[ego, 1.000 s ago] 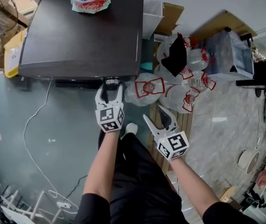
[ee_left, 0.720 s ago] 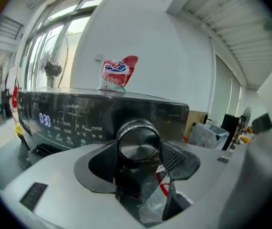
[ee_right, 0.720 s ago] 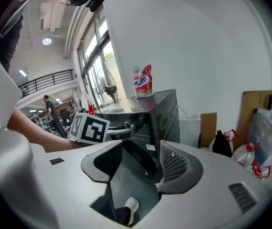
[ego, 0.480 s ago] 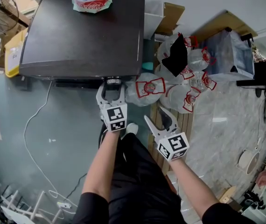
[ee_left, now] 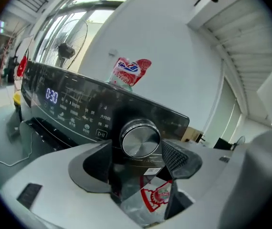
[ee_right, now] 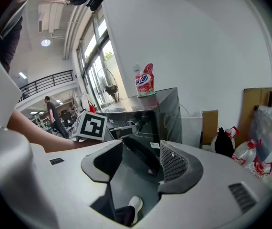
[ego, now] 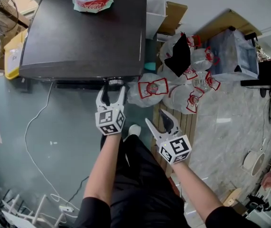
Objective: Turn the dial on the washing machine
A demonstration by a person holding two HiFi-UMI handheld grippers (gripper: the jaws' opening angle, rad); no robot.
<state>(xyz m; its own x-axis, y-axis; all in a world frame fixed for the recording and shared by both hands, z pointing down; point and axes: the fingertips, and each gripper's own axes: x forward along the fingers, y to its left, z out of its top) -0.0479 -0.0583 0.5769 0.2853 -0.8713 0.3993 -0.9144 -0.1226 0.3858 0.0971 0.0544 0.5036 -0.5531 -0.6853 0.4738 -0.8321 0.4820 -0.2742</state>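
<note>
Bright, even daylight from the windows (ee_right: 100,46) (fisheye-bent, dark-cornered edges), slight foreground blur

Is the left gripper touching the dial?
Apart. The left gripper view shows the left gripper opening its jaws around the dial, with a gap at each side.

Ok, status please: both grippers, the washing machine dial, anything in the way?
Left gripper jaws opening, dial between them, not gripped. Right gripper open, empty, off the machine. Nothing blocks the dial; plastic bags lie just beside.
</note>
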